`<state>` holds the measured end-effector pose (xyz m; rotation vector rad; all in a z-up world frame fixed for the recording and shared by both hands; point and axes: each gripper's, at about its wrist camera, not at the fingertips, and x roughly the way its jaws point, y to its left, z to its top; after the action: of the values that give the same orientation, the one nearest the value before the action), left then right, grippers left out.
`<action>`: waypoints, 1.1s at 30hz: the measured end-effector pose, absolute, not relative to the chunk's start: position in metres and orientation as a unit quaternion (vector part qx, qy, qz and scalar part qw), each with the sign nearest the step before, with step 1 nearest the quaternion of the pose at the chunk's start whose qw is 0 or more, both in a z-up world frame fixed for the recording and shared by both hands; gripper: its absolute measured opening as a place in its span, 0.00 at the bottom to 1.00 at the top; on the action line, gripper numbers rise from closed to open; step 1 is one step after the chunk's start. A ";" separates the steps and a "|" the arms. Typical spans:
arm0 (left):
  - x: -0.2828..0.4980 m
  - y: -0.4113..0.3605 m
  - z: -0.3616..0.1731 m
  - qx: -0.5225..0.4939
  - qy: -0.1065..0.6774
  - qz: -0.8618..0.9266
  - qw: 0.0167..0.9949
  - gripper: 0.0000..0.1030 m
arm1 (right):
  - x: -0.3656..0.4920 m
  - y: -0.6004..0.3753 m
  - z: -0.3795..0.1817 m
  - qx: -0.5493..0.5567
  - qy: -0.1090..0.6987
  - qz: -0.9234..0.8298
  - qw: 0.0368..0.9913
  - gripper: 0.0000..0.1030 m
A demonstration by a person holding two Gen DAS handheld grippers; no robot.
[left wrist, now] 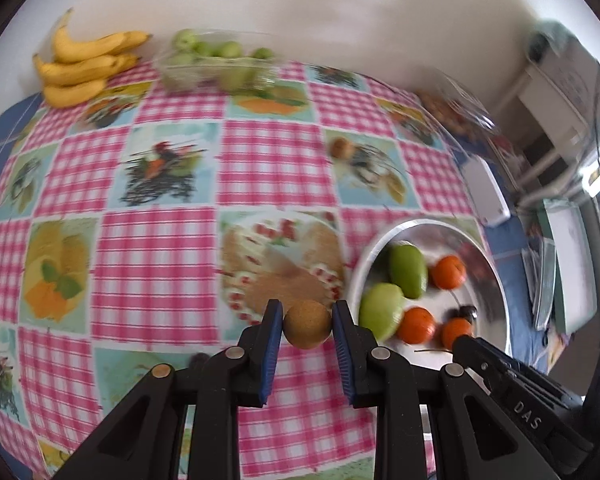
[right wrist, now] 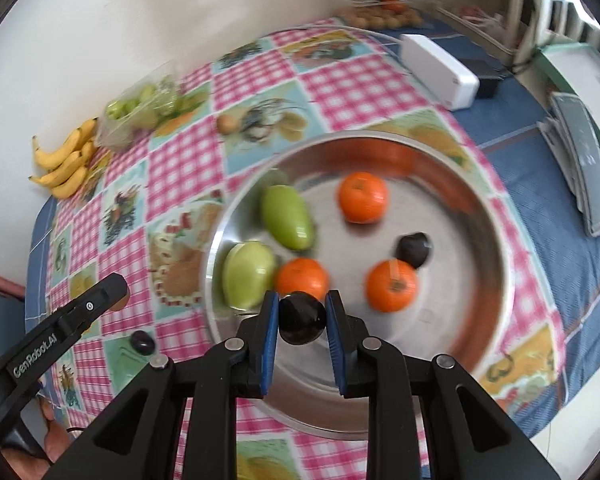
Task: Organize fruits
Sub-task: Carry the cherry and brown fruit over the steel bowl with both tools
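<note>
**Both grippers hold fruit at the steel bowl**

Far left, a bunch of yellow bananas (left wrist: 85,65) lies beside a clear plastic tub of green fruit (left wrist: 216,60) on the pink checked tablecloth (left wrist: 156,264). The left gripper (left wrist: 307,316) is clamped on a round brown fruit (left wrist: 307,323) above the cloth. To its right, the right gripper (right wrist: 302,312) pinches a round dark plum (right wrist: 302,319) over the round steel bowl's (right wrist: 452,344) near side; two green mangoes (right wrist: 286,217), three oranges (right wrist: 363,197) and another dark fruit (right wrist: 414,249) lie inside.

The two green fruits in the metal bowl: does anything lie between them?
No. In the right wrist view, the upper green fruit and the lower green fruit are separated only by bare metal bowl floor.
</note>
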<state>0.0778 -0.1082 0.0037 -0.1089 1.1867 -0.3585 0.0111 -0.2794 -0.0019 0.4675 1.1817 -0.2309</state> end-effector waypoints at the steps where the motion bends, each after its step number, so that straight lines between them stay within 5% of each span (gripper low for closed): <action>1: 0.075 -0.115 0.003 -0.044 0.556 -0.174 0.812 0.26 | 0.007 -0.285 -0.003 0.220 0.552 -0.113 0.796 0.24; 33: 0.052 -0.180 -0.033 0.038 0.596 -0.227 0.769 0.27 | -0.008 -0.293 -0.033 0.212 0.599 -0.123 0.762 0.24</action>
<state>0.0524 -0.1797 -0.0332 0.0822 1.2933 -0.4916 -0.0080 -0.2932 -0.0335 0.4604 1.3030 -0.2675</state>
